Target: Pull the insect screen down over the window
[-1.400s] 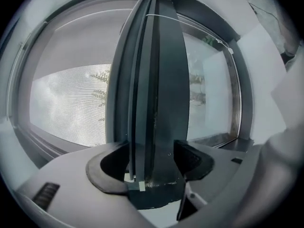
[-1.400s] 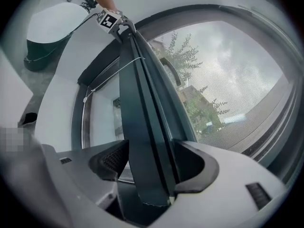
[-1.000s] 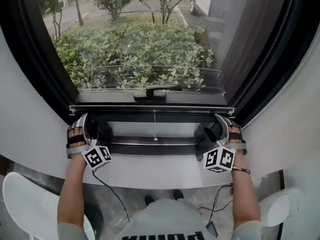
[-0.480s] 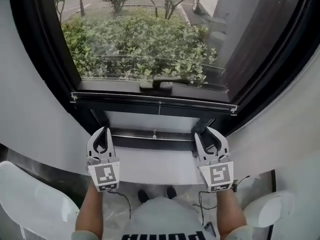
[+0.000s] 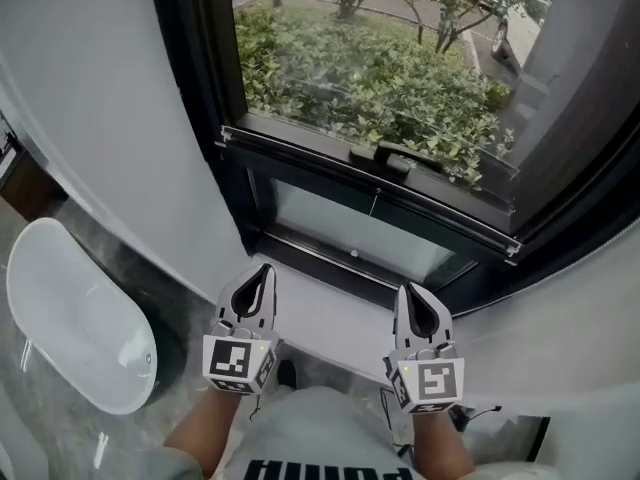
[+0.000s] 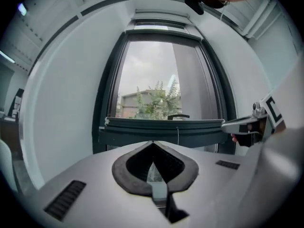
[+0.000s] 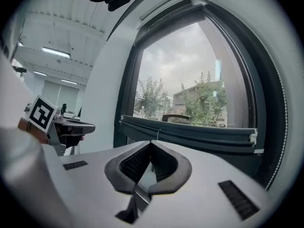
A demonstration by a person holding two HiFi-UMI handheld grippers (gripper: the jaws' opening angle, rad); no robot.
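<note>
The insect screen's dark bottom bar (image 5: 300, 158) runs across the window partway down, with a black handle (image 5: 385, 156) above it and a thin pull cord (image 5: 377, 200) hanging at its middle. Mesh covers the pane above the bar. My left gripper (image 5: 263, 271) and right gripper (image 5: 411, 292) hover side by side over the white sill (image 5: 325, 308), well short of the bar, both shut and empty. The right jaws have just been closing with nothing between them. The bar (image 6: 161, 125) shows ahead in the left gripper view, and the bar (image 7: 190, 133) in the right gripper view.
A white rounded basin (image 5: 70, 313) sits low at the left. Curved white walls (image 5: 110, 118) flank the dark window frame (image 5: 195, 88). Shrubs and a road lie outside behind the glass. The person's feet and a cable show below the sill.
Both grippers have drawn back from the ends of the screen bar towards the person, rolled upright and shut. The head view has swung left. The bar stays at the same height.
</note>
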